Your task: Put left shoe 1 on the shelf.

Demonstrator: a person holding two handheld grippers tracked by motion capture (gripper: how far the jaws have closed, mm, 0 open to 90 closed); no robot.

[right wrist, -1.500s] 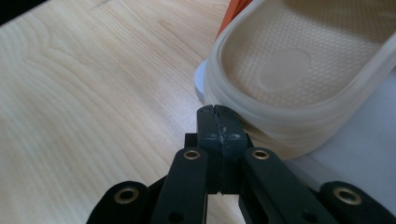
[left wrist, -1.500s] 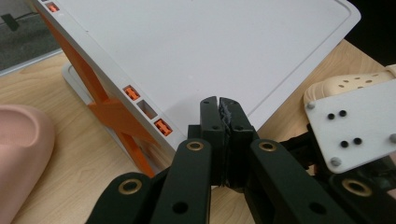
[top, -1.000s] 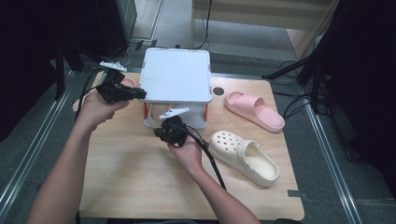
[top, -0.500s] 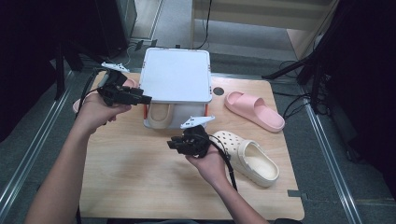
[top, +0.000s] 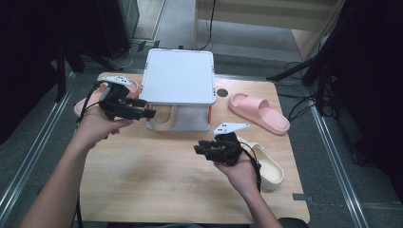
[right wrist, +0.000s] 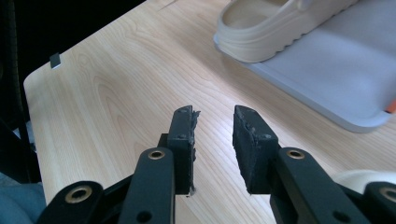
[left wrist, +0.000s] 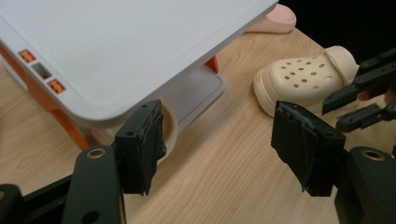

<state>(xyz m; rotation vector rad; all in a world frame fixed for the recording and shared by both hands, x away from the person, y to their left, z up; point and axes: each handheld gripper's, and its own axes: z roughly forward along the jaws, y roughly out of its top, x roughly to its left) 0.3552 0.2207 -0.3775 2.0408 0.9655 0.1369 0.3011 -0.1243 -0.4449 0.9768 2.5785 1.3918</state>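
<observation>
the left claw, its jaws just spread wide with nothing between them, hangs beside the cream foam clog tucked under the white plastic lid, on the grey tray. the right claw, just parted and empty, hovers over the pale wooden tabletop. grey floor surrounds it; that clog's long axis runs across the tabletop, but which way its toe points i cannot tell.

The shelf rack is set at the bench's far middle; one clog is lodged beneath it; another clog is placed right; slippers are flanking.
</observation>
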